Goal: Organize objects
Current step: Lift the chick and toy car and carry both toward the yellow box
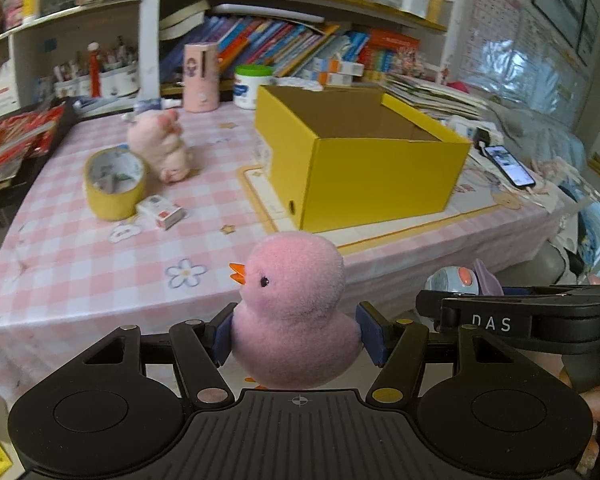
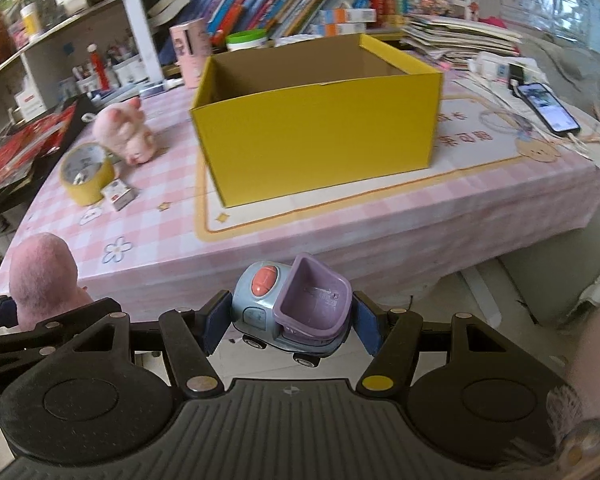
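In the left wrist view, we see our left gripper (image 1: 296,338) at the bottom centre of the frame, with its two blue pads pressed against the sides of a pink plush duck with an orange beak (image 1: 294,312). The duck is upright, its beak turned to the left of the frame, and it is held off the near edge of the table with a pink checked cloth (image 1: 80,272). In the middle right of the frame stands an open yellow cardboard box (image 1: 380,176) on a cream mat with a yellow border (image 1: 260,196). In the middle left we see a roll of yellow tape (image 1: 114,184), a small white and red carton (image 1: 162,210) just beside it, and a pink plush pig (image 1: 162,146) lying behind the roll. At the lower right edge, the right gripper (image 1: 516,316) is partly visible.

In the right wrist view, our right gripper (image 2: 290,326) at the bottom centre pinches a small plastic toy truck with a light blue cab and a purple bucket (image 2: 292,312). The truck is in the air before the table edge. The yellow box fills the upper centre of the frame, and its inside looks bare as far as we can see. The tape roll, carton and pig are in the left middle. A black smartphone (image 2: 548,106) lies at the upper right, its screen lit. The pink duck shows at the lower left edge.
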Demonstrator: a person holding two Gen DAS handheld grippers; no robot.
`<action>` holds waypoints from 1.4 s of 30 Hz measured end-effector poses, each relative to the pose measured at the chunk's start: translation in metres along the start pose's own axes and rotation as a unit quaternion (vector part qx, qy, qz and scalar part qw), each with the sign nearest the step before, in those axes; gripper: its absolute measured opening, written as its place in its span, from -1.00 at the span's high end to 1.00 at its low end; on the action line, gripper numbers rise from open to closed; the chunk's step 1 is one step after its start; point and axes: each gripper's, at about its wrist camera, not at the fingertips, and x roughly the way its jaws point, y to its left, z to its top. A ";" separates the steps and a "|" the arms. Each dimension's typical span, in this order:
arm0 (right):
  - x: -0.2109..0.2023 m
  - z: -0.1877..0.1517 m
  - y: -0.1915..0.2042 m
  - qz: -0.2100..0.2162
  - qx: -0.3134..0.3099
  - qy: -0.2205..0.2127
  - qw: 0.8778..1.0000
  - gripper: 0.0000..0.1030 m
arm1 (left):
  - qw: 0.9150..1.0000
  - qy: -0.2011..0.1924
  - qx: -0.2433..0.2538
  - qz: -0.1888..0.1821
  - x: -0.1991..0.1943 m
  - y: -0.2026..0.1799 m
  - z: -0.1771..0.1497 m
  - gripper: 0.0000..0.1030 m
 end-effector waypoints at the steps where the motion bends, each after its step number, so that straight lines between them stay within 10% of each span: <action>1: 0.000 0.000 -0.002 -0.002 0.002 0.000 1.000 -0.20 | 1.000 0.000 0.003 -0.003 0.001 -0.002 0.001 -0.20; 27: 0.019 0.037 -0.038 -0.005 0.011 -0.001 1.000 -0.20 | 1.000 -0.024 0.017 -0.002 0.027 -0.030 0.037 -0.20; 42: 0.020 0.115 -0.051 0.011 -0.011 -0.091 0.996 -0.20 | 0.994 -0.106 0.034 0.008 0.044 -0.044 0.103 -0.20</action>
